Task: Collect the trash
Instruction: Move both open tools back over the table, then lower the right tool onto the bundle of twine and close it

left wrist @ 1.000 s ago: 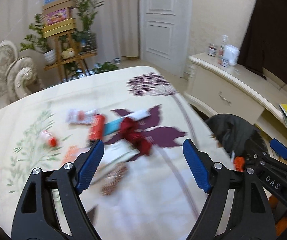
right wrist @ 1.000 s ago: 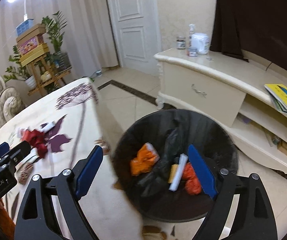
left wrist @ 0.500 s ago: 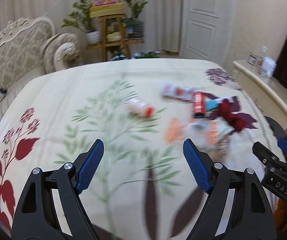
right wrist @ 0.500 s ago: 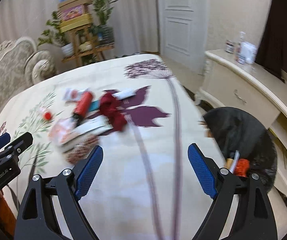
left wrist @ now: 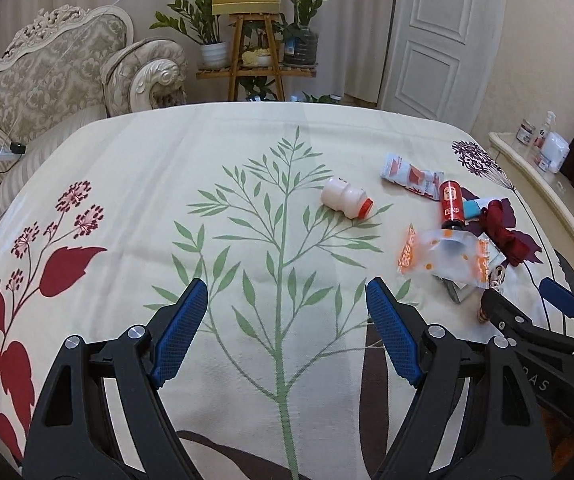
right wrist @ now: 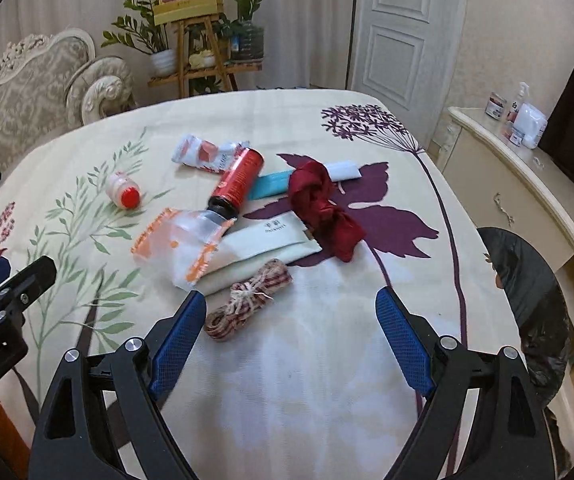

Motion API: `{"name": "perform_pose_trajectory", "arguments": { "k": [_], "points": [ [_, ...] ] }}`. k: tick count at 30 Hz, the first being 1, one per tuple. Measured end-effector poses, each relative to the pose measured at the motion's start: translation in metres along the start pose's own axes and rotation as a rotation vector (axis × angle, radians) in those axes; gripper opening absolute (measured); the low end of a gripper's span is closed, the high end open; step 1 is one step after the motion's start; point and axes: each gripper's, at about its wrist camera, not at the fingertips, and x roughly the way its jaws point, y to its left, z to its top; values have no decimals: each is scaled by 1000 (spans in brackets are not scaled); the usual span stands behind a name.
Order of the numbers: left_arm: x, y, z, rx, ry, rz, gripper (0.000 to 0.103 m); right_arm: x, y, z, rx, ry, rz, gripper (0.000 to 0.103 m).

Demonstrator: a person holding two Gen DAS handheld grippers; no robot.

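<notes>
Both views have swung from the black-lined bin over to the table, whose floral cloth carries the trash. From the right wrist view the bin now sits at the right edge, beside the table; its contents cannot be made out. Left gripper hangs spread wide over bare cloth with nothing between its pads. Right gripper is likewise spread and empty, a coil of red-and-white cord just beside its left pad.

Near the cord lie a clear bag with orange print, a cream sleeve with small unreadable writing, a red bottle whose label cannot be read, a red cloth, a teal-and-white tube and a red-and-white wrapper. A small white bottle with a red cap lies apart from the pile.
</notes>
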Motion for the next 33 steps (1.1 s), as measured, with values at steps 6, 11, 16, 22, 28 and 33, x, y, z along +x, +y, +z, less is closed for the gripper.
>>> {"name": "perform_pose_trajectory", "arguments": {
  "k": [6,11,16,22,28,33],
  "points": [
    [4,0,0,-4,6,-21,80,-6,-15,-1,-1,5,-40,83],
    [6,2,1,-7,7,-28,80,-10,-24,1,13,21,-61,78],
    [7,10,3,-17,3,-26,80,-12,-17,3,22,14,-48,78],
    [9,21,5,-32,4,-19,80,2,3,4,3,39,-26,52],
    [9,24,5,-42,10,-32,80,4,2,2,9,56,13,24],
    [9,12,5,-25,14,-58,80,-2,-10,1,36,47,21,19]
  ]
}}
